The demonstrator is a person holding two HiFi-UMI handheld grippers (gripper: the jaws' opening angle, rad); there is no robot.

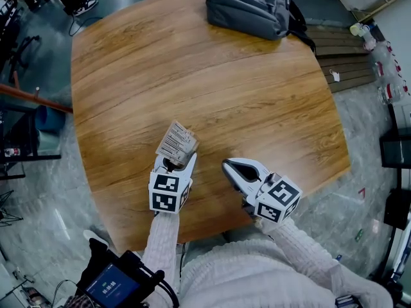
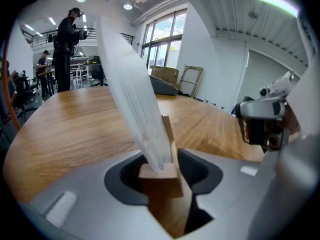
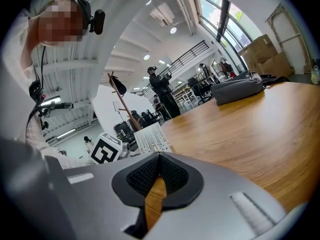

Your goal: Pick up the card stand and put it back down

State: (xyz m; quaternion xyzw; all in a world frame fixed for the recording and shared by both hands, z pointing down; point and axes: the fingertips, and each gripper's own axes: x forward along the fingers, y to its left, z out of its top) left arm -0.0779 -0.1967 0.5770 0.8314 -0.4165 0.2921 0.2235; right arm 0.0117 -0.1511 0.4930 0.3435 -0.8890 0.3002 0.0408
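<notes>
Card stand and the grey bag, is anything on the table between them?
No. In the head view, only bare wooden table lies between the card stand and the grey bag at the far edge.

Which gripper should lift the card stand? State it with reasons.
Left. The left gripper straddles the wooden base of the card stand, its jaws closing on it; the right gripper is shut, empty, off to one side.
</notes>
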